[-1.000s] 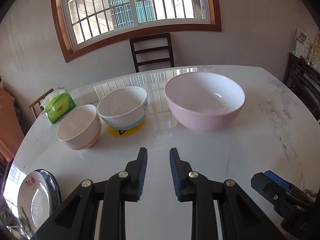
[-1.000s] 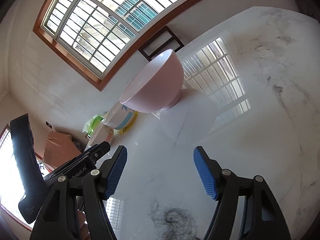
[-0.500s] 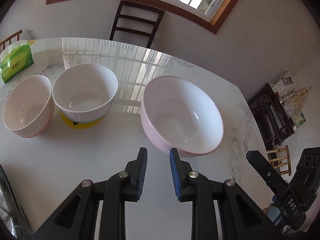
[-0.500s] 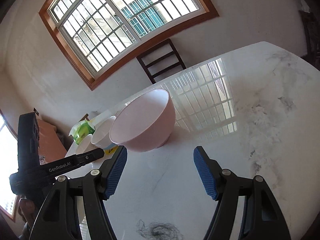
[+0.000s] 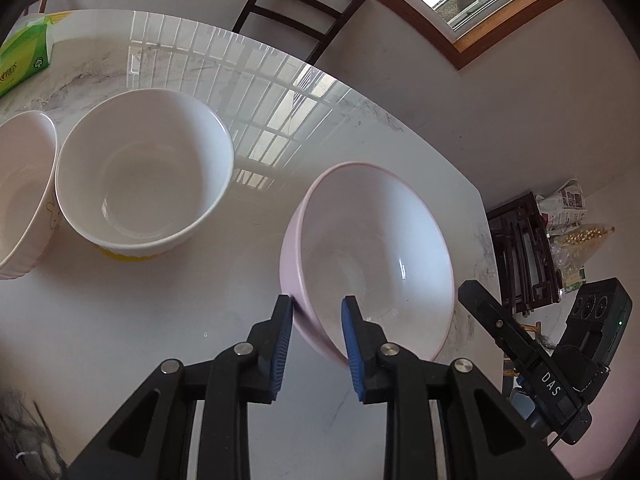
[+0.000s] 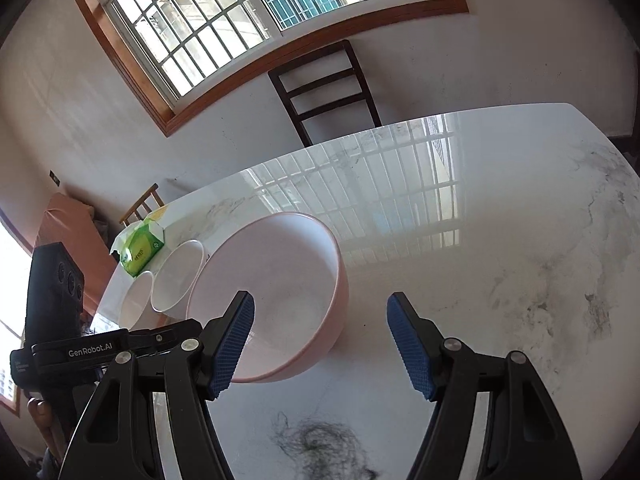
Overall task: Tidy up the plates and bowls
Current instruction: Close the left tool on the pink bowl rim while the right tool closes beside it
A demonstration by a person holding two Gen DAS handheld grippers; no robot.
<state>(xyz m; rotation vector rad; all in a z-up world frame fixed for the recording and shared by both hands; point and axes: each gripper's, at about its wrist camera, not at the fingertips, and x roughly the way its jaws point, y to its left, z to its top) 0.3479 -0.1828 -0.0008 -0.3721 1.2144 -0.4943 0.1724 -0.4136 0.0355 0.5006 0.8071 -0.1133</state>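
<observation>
A large pink bowl (image 5: 372,256) stands on the white marble table (image 5: 160,340). My left gripper (image 5: 316,316) is open, its two blue pads straddling the bowl's near rim, one outside and one inside, not closed on it. Left of it stand a white bowl (image 5: 144,176) on a yellow base and a smaller pinkish bowl (image 5: 20,200). In the right wrist view the pink bowl (image 6: 280,280) lies just ahead of my right gripper (image 6: 320,320), which is wide open and empty; the white bowl (image 6: 176,276) and the small bowl (image 6: 138,300) stand beyond.
A green tissue pack (image 5: 24,52) lies at the far left of the table and also shows in the right wrist view (image 6: 142,246). A dark chair (image 6: 328,88) stands behind the table under the window. A dark cabinet (image 5: 524,248) with bags stands right of the table.
My left gripper has moved forward and right over the table until its pads straddle the pink bowl's near rim. My right gripper has levelled out and faces the bowl from closer.
</observation>
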